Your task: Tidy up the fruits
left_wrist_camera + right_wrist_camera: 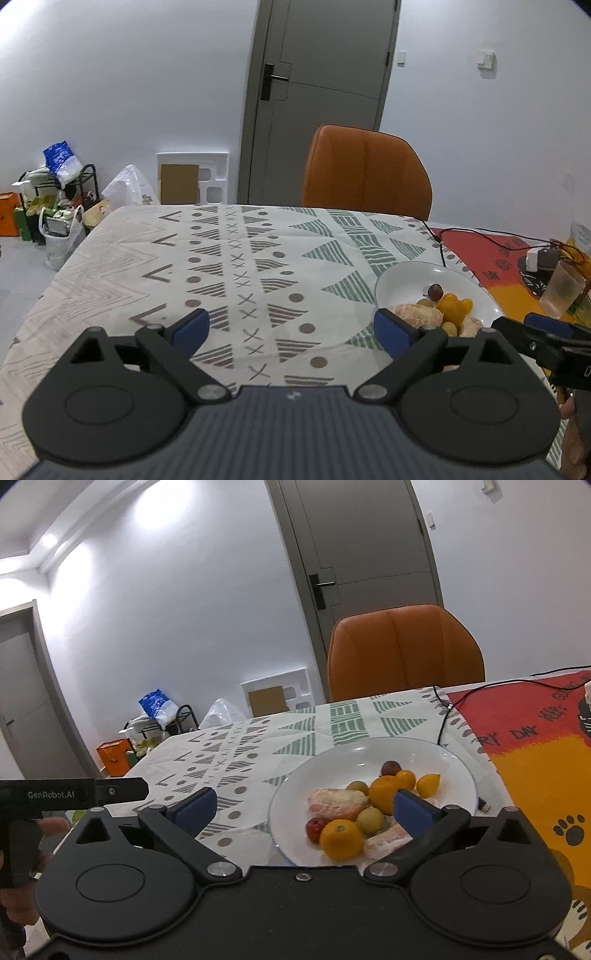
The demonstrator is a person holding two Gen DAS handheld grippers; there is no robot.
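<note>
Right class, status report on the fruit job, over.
Left gripper open, empty. Right gripper open, empty. Fruits all on white plate. Nothing blocking.

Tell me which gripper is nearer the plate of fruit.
Right. The right gripper is open at the plate's near rim; the left gripper is open over tablecloth beside it.

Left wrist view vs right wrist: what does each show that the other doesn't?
Left wrist only: a clear plastic cup and a white charger on the far right of the table.

Right wrist only: the front of the plate, with a whole orange, a small red fruit, plus an orange box on the floor.

Both: white plate of fruit, orange chair, grey door, patterned tablecloth; each gripper's jaws open and empty.
</note>
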